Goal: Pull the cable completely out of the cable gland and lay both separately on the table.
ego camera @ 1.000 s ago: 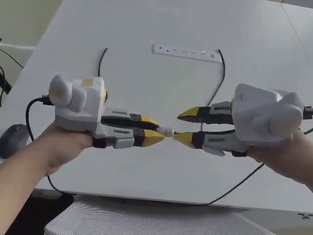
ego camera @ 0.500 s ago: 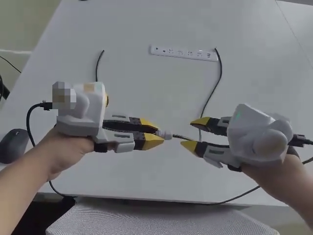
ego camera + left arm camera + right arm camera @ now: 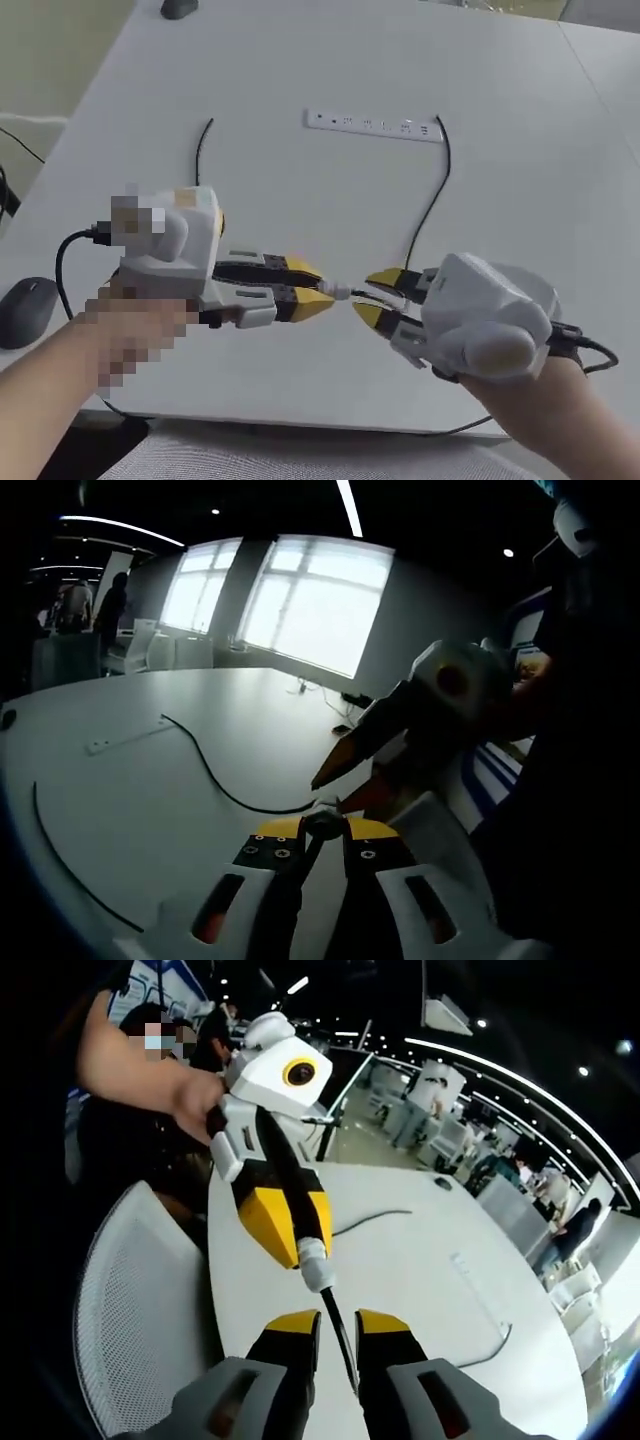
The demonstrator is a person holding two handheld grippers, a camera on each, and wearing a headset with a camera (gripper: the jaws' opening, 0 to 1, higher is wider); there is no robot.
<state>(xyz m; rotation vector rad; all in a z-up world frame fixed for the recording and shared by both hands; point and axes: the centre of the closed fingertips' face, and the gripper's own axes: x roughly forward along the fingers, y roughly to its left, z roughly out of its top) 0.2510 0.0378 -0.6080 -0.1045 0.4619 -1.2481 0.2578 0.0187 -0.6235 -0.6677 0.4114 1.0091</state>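
Above the white desk [image 3: 300,200], the fingers of the left gripper [image 3: 327,286] are clamped on the small white plastic cable gland [image 3: 339,292], whose thin black cable [image 3: 340,1335] passes between the parted fingers of the right gripper [image 3: 375,297].

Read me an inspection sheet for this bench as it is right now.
Surface: white table.
Job's things: gland with cable not yet out of it.
Clutter: power strip, mouse.
Grippers: left gripper shut on gland; right gripper open, jaws either side of cable.
Cables: strip lead, loose lead.
Surroundings: mesh chair, office desks, windows.
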